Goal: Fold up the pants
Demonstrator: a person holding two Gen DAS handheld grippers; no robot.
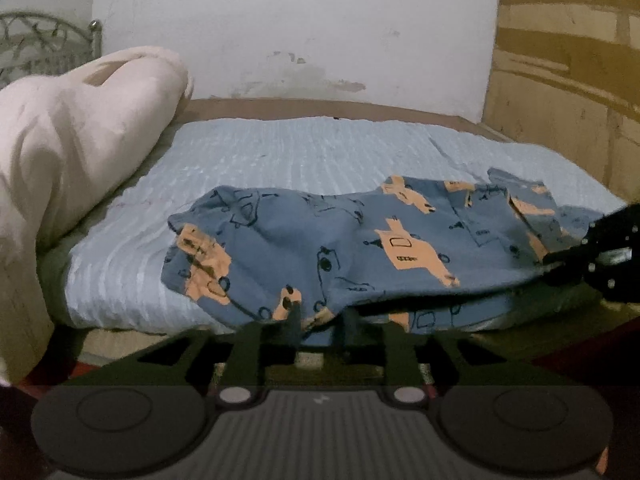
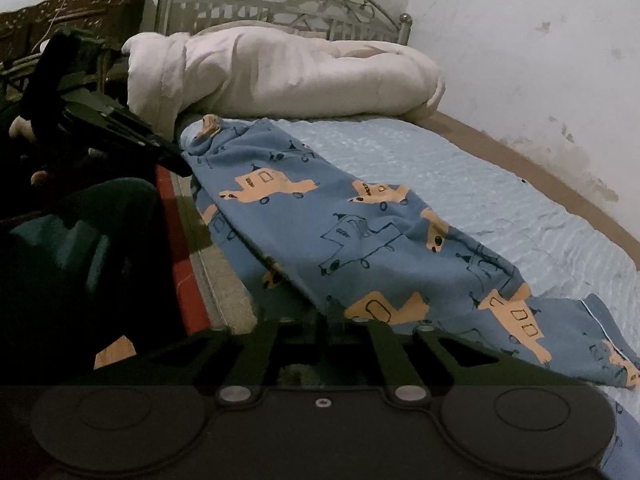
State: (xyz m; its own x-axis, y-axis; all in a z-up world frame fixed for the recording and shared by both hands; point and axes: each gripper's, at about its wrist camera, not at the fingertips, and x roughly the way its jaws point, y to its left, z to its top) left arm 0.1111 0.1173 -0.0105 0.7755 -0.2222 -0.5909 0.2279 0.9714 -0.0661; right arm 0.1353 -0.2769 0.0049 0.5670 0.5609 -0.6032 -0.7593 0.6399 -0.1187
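A bed (image 1: 304,148) with a pale blue ribbed cover fills both views, set against a stained white wall (image 1: 320,20); a bulky cream duvet (image 2: 280,76) is heaped at the head, below a metal headboard (image 2: 280,4); the blue pants (image 1: 360,240), printed with orange vehicles, lie along the near edge of the bed, their front edge raised off the cover; the left gripper (image 1: 320,322) has its fingers closed on that edge near one end; the right gripper (image 2: 338,312) pinches the same edge further along, fingers closed on the cloth.
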